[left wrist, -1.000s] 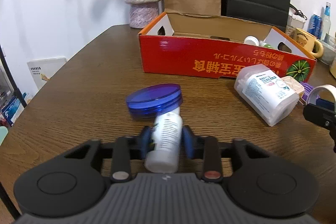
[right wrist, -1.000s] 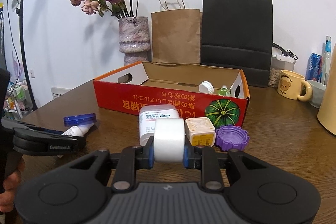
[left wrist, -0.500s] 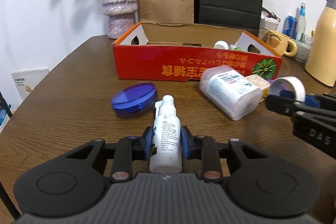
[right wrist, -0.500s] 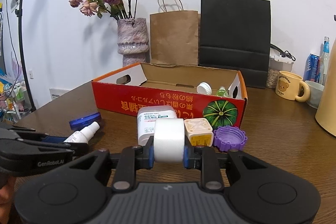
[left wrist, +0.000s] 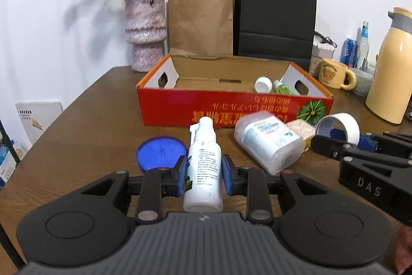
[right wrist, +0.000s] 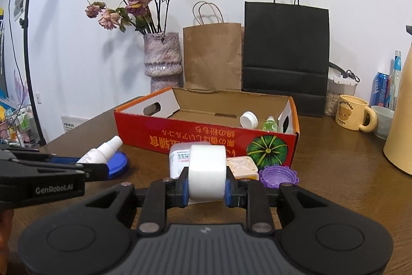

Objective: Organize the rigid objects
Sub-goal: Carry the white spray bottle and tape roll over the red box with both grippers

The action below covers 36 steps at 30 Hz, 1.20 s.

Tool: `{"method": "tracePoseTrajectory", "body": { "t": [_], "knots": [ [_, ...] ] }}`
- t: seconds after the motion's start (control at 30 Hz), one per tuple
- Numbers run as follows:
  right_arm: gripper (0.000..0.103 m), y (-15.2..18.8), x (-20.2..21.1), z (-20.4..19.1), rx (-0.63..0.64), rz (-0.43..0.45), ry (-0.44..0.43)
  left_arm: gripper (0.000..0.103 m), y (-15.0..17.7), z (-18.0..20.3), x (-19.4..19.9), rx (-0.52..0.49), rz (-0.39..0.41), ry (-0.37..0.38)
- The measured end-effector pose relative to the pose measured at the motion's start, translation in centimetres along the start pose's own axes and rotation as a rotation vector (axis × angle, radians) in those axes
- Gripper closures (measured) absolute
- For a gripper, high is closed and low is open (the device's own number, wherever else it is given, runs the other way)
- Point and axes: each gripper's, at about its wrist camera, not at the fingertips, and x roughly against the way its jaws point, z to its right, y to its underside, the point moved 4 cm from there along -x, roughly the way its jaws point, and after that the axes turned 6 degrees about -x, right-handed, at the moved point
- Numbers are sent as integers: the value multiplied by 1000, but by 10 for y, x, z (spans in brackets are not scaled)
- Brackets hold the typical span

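Spray bottle [left wrist: 203,166] clamped in left gripper [left wrist: 203,173]; right gripper [right wrist: 207,186] clamps tape roll [right wrist: 207,172].

We see a dark brown wooden bench [left wrist: 77,120] carrying a red cardboard box [left wrist: 167,107], a round blue plastic lid [left wrist: 161,152], a clear plastic tub with a white label [left wrist: 267,143] lying on its side, a purple ribbed cap [right wrist: 279,175], a cream square container [right wrist: 243,166], a yellow bear mug [left wrist: 332,72] and a mottled pink ceramic vase [left wrist: 145,30].
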Motion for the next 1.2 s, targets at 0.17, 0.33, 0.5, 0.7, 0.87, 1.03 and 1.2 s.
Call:
{"method": "tracePoseTrajectory", "body": {
  "t": [0.17,0.33,0.5,0.7,0.87,1.03,1.2],
  "knots": [
    [79,-9,1,1,-3,19,3,74,-13,2,4,-3,30,-3],
    [79,-21,0,2,0,41,5,74,-28,5,5,-6,59,-2],
    [79,-33,-3,3,0,60,6,74,-40,7,3,-9,80,-4],
    [79,-44,-8,3,5,73,7,74,-53,9,-2,-9,101,-8],
    [79,-56,-15,1,15,90,10,74,-63,8,-8,-5,112,-14],
    [79,-66,-24,2,18,98,12,74,-74,6,-16,2,123,-22],
    [79,-73,-37,3,14,102,14,74,-84,4,-25,7,133,-30]
  ]
}}
